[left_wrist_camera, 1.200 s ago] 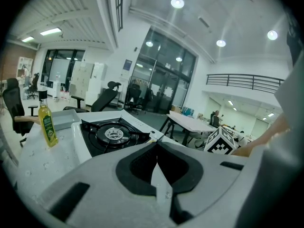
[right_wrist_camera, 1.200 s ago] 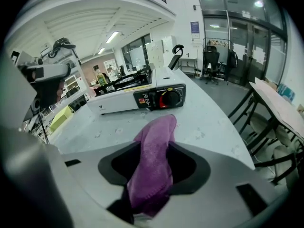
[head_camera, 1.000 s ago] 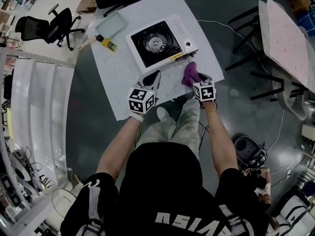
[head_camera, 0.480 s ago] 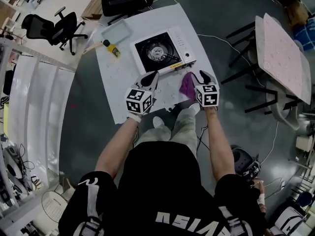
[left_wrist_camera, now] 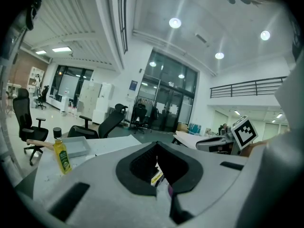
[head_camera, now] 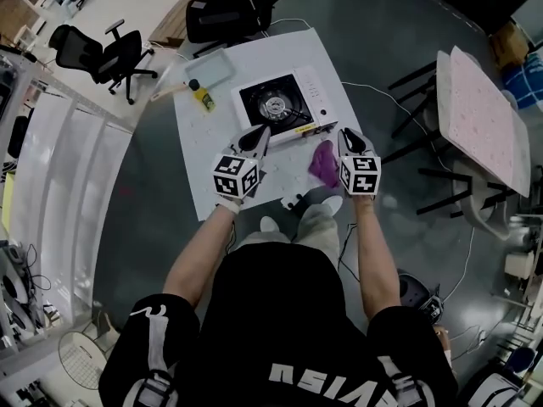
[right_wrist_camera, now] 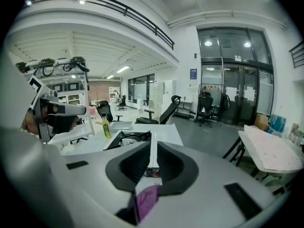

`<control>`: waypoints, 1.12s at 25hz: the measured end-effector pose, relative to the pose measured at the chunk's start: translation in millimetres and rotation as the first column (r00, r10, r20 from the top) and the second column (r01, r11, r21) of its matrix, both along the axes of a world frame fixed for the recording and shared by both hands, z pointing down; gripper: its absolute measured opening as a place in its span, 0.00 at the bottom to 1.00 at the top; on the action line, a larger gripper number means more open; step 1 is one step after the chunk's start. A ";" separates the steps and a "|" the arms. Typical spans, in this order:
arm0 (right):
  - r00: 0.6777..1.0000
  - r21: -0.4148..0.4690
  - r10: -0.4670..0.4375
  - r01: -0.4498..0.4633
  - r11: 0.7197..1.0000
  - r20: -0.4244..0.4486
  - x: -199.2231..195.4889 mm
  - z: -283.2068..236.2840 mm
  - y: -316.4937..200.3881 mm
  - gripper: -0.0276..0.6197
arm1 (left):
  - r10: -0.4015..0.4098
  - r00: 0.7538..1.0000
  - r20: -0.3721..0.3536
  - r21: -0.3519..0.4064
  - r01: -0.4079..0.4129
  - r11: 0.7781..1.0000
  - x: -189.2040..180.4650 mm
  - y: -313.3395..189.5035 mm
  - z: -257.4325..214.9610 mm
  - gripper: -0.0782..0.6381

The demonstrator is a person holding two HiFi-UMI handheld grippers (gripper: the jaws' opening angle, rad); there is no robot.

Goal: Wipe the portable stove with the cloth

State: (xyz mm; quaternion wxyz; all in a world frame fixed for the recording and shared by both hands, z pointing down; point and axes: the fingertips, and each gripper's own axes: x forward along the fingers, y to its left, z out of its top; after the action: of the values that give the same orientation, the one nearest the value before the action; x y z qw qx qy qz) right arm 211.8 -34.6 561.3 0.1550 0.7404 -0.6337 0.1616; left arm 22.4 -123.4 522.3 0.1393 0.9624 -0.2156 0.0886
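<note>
The right gripper (head_camera: pixel 349 136) has just been closing its fingers on the purple cloth (head_camera: pixel 324 164) — it dangles over the white counter (head_camera: pixel 204 176) at the near edge, short of the black-topped portable stove (head_camera: pixel 280 107); a thin pinch may slip. The left gripper (head_camera: pixel 259 134) is clenched, empty.

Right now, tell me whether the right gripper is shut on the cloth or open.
Shut on the cloth: the right gripper has just been closing, and purple fabric is pinched between its fingers.

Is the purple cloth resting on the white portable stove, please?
No, the purple cloth is pinched in the right gripper, whose jaws have just been closing, beside the white portable stove.
</note>
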 end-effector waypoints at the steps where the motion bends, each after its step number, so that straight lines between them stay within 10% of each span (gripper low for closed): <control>1: 1.000 0.003 0.002 -0.002 1.000 -0.005 0.5 -1.9 0.6 0.10 | -0.004 1.000 -0.003 0.001 0.004 1.000 -1.2 -0.3 -1.5 0.11; 28: 1.000 -0.004 -0.010 0.010 1.000 -0.017 -0.8 -3.3 7.9 0.06 | -0.019 1.000 -0.005 0.011 0.019 1.000 -7.6 5.4 -4.0 0.11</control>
State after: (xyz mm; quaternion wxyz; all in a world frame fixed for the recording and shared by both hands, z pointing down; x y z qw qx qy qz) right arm 211.1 -26.7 557.9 0.1628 0.7382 -0.6359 0.1558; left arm 14.8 -118.0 518.4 0.1356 0.9613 -0.2249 0.0839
